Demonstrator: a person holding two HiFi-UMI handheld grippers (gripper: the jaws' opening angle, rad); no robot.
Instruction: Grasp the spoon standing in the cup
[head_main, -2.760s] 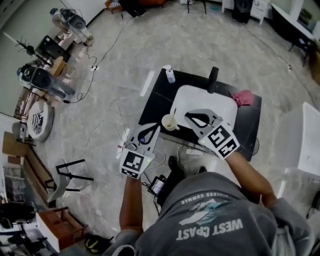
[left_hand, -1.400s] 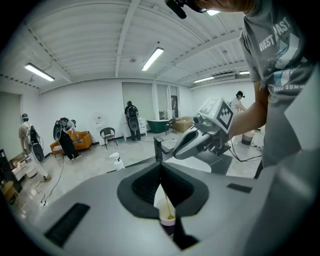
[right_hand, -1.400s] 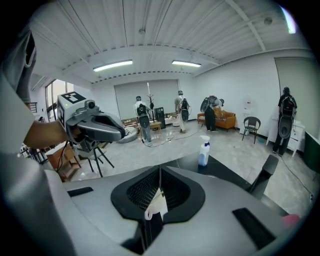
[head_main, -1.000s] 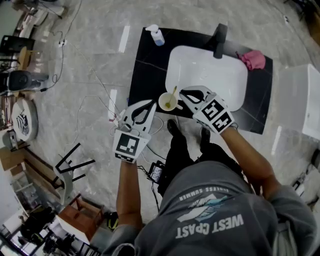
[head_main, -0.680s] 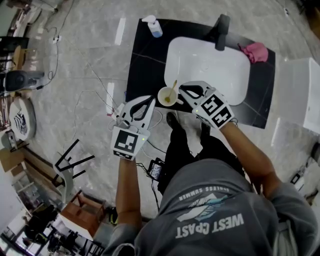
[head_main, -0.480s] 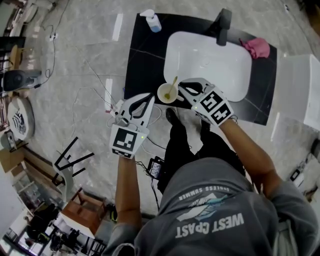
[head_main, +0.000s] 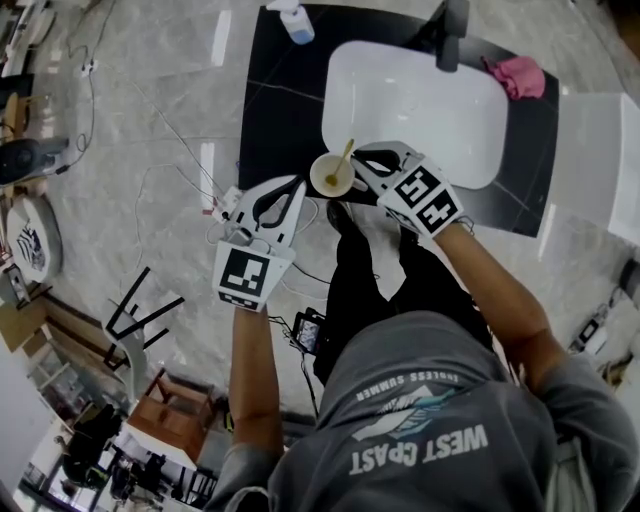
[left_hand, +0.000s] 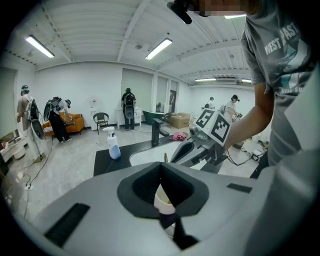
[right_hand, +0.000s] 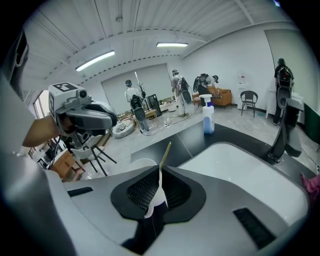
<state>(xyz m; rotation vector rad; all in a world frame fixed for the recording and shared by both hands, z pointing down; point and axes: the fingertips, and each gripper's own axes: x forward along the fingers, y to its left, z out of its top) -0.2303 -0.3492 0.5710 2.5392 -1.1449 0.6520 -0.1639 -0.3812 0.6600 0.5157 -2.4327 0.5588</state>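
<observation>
At counter (head_main: 280, 90) front edge, right gripper (head_main: 360, 160) has crept up by cup (head_main: 328, 178), spoon (head_main: 344, 158) leaning inside; tips pressed together, nothing held. Left gripper (head_main: 299, 184) same, near cup. Jaws prob. must part before spoon grab.

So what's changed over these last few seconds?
The right gripper has moved left, up to the cup, and its tips are now right beside the spoon handle. Nothing visibly grasped or let go. The left gripper stays just left of the cup. Both grippers' jaws are together as before, and cup and spoon haven't moved.
</observation>
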